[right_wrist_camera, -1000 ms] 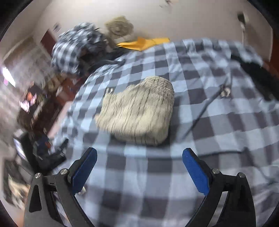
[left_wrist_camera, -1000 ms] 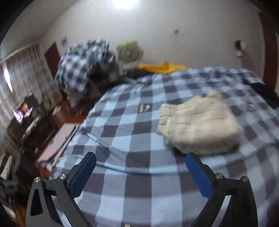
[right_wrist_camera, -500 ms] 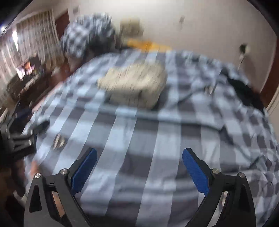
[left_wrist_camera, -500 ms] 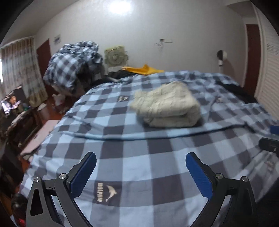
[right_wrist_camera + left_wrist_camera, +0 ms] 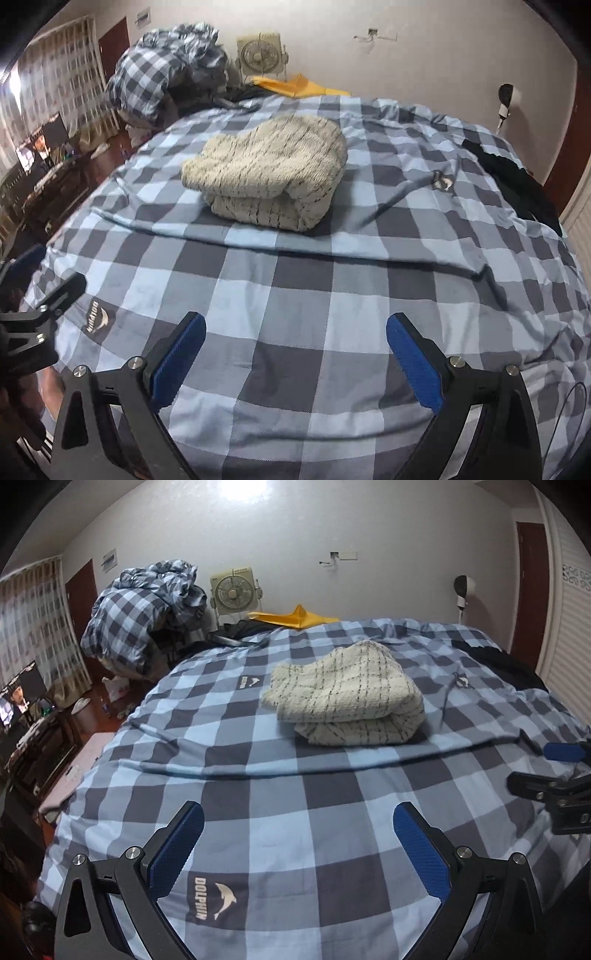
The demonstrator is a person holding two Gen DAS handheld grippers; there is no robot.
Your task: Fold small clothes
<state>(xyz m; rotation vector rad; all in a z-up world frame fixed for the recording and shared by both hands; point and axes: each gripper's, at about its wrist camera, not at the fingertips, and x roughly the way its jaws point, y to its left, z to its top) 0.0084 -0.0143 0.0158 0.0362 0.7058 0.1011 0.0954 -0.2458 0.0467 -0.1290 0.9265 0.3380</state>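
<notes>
Both grippers have pulled back from the folded cream sweater [image 5: 343, 694], now resting mid-frame on the checked blanket [image 5: 258, 775]. Left gripper [image 5: 299, 845] and right gripper [image 5: 295, 354] are spread wide, holding nothing. Next, keep clear so the fold stays neat.

Dim, sharp fisheye views with dark bowed corners; glare on the wall [image 5: 243, 489] above.
</notes>
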